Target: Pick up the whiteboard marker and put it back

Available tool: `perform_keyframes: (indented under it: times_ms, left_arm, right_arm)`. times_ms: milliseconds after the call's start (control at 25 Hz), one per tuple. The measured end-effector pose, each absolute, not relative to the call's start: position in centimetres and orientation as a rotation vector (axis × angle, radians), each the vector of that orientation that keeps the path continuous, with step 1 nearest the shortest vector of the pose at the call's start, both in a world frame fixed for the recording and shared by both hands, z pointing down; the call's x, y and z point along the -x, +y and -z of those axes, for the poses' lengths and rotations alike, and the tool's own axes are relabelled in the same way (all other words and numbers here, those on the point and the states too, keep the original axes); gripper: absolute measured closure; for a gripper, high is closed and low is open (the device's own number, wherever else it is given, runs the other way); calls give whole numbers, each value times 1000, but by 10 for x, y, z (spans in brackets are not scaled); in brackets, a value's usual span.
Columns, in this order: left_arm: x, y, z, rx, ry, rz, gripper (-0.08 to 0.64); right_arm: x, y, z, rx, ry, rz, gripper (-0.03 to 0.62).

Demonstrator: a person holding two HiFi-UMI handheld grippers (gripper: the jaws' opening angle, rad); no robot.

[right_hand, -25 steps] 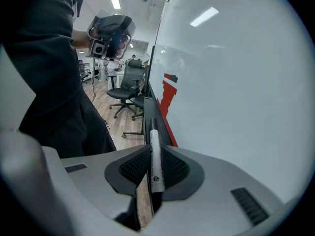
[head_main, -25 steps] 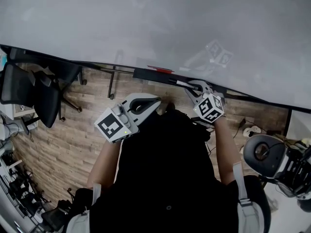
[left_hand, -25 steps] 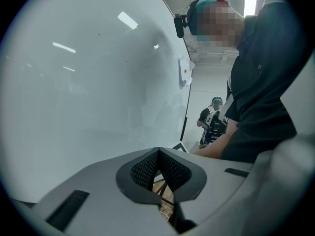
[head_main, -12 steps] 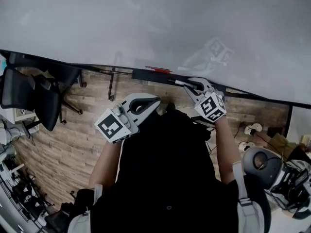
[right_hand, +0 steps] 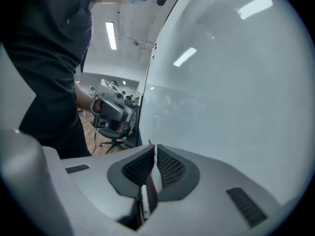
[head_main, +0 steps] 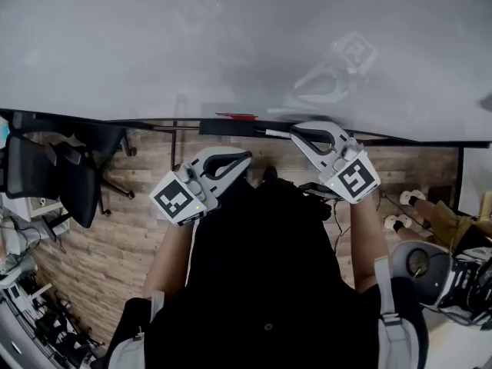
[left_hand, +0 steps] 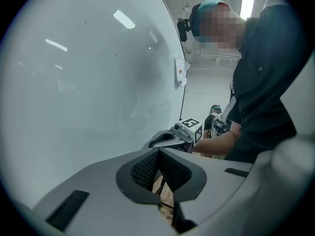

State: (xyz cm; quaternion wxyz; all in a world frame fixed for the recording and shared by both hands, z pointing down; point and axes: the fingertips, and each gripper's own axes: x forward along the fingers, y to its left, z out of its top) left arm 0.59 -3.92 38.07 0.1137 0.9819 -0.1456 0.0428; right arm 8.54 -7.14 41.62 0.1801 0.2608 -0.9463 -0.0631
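Large white whiteboard (head_main: pixel 231 37) across the far side, with a narrow black tray (head_main: pixel 219 127) along its lower edge and a thin red marker (head_main: pixel 236 116) lying on the tray's left part. To its right, the white-barrelled whiteboard marker (head_main: pixel 275 134) sits between the jaws of the right gripper (head_main: pixel 296 131), which have just been closing. The left gripper (head_main: pixel 246 157) is on the tray's near side, apart from it; a black office chair (head_main: pixel 54 167) stands far left on the wooden floor (head_main: pixel 115 206).

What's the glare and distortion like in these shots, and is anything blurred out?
Head view: the whiteboard carries faint ghostly reflections and no hard glare. Left gripper view: strong fisheye bending, dark corners, ceiling lights mirrored as bright streaks on the board, and a mosaic patch near the top. Right gripper view: the same fisheye bend and light streaks, with a smaller blurred patch at the top edge.
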Motion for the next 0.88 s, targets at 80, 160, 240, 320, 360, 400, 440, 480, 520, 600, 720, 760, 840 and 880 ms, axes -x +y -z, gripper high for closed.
perform_keyframes:
  times_ms: [80,160,240,320,360,400,440,480,520,600,720,760,840,880]
  left_arm:
    - [-14,-41,-376,-2894,-388,-125,548]
    - [-24,-44,-368,-2907,-352,-110,549]
    - [-32,-47,-360,-2923,-321,-98,549]
    - [-41,-50,-352,-2940,-287,-88,548]
    - [-46,-51,-348,-2948,-264,-84,548]
    - [-52,-52,-345,-2954,-239,-82,549]
    - [-57,-53,-342,-2959,-213,-79,549]
    - [-62,-53,-339,-2962,-191,-74,549]
    - [-66,-54,-336,-2964,-174,-69,548]
    - [-73,-55,-334,-2965,-148,-59,549]
    - [-82,-52,-335,-2948,-110,-43,549]
    - [-85,-50,-337,-2939,-98,-42,548]
    - [-87,-47,-342,-2926,-78,-53,548]
    - [-87,-44,-345,-2923,-70,-60,549]
  right_arm:
    - [-89,-67,-396,-771,-2727,179,566]
    - [-92,-62,-374,-822,-2817,158,569]
    - [-99,-58,-357,-865,-2889,119,571]
    - [-107,-51,-349,-896,-2932,75,572]
    - [-111,-47,-347,-911,-2948,60,572]
    - [-115,-42,-346,-928,-2962,47,574]
    - [-120,-37,-345,-947,-2977,28,574]
    - [-124,-33,-345,-965,-2993,1,574]
    - [-128,-28,-345,-980,-3009,-33,574]
    - [-134,-22,-347,-1006,-3028,-95,574]
    - [-143,-14,-355,-1030,-2994,-110,574]
    - [-146,-13,-358,-1039,-2968,-99,574]
    - [-149,-13,-362,-1057,-2935,-90,574]
    - [-151,-12,-363,-1063,-2931,-94,574]
